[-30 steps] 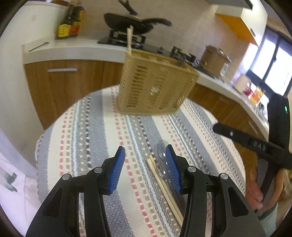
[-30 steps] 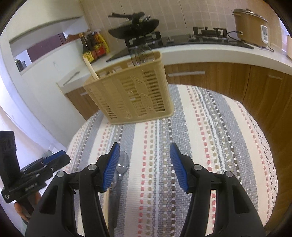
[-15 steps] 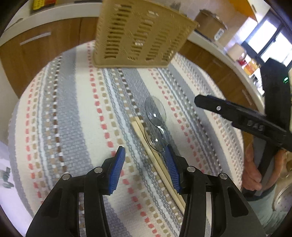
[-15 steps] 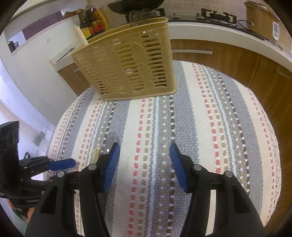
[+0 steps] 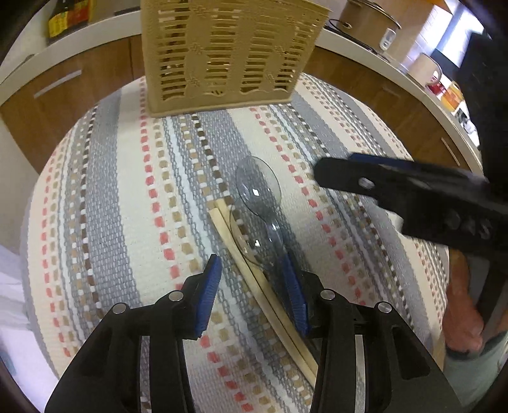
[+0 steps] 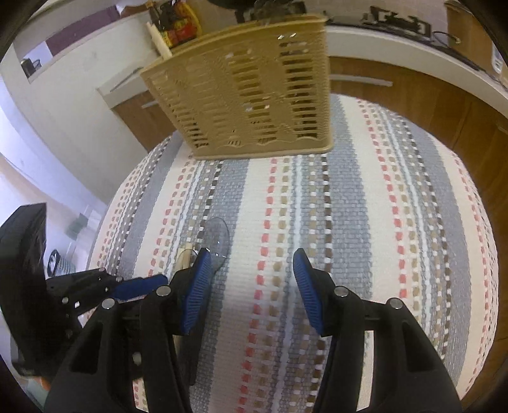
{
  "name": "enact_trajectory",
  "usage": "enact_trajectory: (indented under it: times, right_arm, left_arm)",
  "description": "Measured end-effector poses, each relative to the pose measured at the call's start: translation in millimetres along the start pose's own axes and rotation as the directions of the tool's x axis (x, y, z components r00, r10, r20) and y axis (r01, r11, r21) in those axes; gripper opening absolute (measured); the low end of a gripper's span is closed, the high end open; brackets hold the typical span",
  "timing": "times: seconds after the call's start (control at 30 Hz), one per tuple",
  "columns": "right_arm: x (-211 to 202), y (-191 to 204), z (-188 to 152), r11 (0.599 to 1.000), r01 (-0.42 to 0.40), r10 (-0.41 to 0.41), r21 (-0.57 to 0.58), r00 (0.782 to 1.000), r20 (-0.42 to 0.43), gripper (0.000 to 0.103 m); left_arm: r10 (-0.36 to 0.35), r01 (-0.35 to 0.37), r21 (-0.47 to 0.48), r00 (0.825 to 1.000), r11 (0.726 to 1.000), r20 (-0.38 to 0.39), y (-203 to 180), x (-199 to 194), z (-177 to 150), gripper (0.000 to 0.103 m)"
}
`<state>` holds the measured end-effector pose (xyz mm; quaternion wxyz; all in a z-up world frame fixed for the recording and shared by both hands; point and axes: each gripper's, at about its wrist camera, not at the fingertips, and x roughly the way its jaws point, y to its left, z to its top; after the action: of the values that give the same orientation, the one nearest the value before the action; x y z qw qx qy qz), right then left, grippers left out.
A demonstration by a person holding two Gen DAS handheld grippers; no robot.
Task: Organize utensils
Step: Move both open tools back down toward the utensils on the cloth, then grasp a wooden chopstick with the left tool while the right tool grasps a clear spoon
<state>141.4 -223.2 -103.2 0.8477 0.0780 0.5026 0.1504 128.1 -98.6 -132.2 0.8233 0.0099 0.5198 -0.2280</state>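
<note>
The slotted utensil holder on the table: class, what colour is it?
The utensil holder is tan or beige, seen best in the left wrist view.

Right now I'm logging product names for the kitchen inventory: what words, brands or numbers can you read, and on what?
None can be read.
Bottle labels on the counter: yellow and red print, too blurred.
Right gripper arm: raised marks, too smeared by motion.
Cooker panel: too small.
Beige utensil basket: relief pattern only, no text.

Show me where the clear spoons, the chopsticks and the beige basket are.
clear spoons (image 5: 258, 187), left wrist view, upper bowl.
chopsticks (image 5: 254, 279), left wrist view, mid shaft.
beige basket (image 6: 247, 92), right wrist view, slatted front wall.
</note>
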Motion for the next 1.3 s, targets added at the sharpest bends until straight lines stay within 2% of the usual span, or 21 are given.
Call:
enact_trajectory:
  times: [0.1, 0.13, 0.27, 0.43, 0.63, 0.87, 0.93, 1.0, 1.07, 1.17, 1.27, 1.3]
  right_arm:
    - [12, 4, 6, 1.0, 0.007, -0.007, -0.007, 0.999, -0.04, 0.05]
    - [15, 7, 7, 1.0, 0.02, -0.021, -0.015, 0.999, -0.045, 0.048]
    - [21, 10, 4, 1.0, 0.024, -0.025, -0.014, 0.998, -0.055, 0.039]
    - [17, 4, 1, 1.0, 0.029, -0.029, 0.011, 0.998, -0.048, 0.039]
    - [10, 3, 0, 0.999, 0.027, -0.026, 0.022, 0.999, -0.04, 0.039]
    - [5, 3, -3, 0.999, 0.022, -0.021, 0.026, 0.999, -0.031, 0.039]
    - [5, 2, -2, 0.999, 0.019, -0.018, 0.03, 0.999, -0.036, 0.039]
    - [4, 2, -1, 0.999, 0.016, -0.015, 0.028, 0.999, -0.045, 0.039]
    - [6, 4, 0, 1.0, 0.005, -0.004, 0.025, 0.998, -0.07, 0.039]
    - [11, 12, 1, 0.999, -0.048, 0.05, 0.022, 0.992, -0.113, 0.039]
    - [16, 25, -1, 0.997, -0.08, 0.081, 0.01, 0.986, -0.145, 0.039]
    - [17, 31, -1, 0.996, -0.09, 0.09, 0.007, 0.984, -0.152, 0.039]
  left_arm:
    - [0.016, -0.016, 0.008, 1.0, 1.0, -0.006, 6, -3, -7, 0.038]
    - [0.021, -0.021, 0.009, 1.0, 1.0, -0.003, 8, -4, -8, 0.035]
    - [0.035, -0.035, 0.009, 0.999, 0.999, 0.014, 7, -4, -10, 0.034]
    - [0.158, -0.164, 0.089, 0.985, 0.983, 0.071, -11, -2, -18, 0.034]
    - [0.223, -0.232, 0.09, 0.97, 0.969, 0.101, -18, -2, -22, 0.034]
    - [0.227, -0.231, 0.062, 0.972, 0.971, 0.067, -4, -10, -29, 0.033]
    - [0.251, -0.255, 0.072, 0.966, 0.964, 0.062, -8, -5, -26, 0.032]
    - [0.272, -0.277, 0.09, 0.96, 0.957, 0.07, -13, 0, -24, 0.024]
    - [0.259, -0.263, 0.082, 0.964, 0.961, 0.066, -12, -2, -23, 0.005]
    - [0.213, -0.217, 0.056, 0.975, 0.975, 0.062, 0, -6, -23, 0.004]
    - [0.203, -0.203, -0.013, 0.977, 0.979, 0.069, 22, -15, -25, 0.004]
    - [0.182, -0.179, -0.044, 0.98, 0.983, 0.075, 33, -20, -27, 0.004]
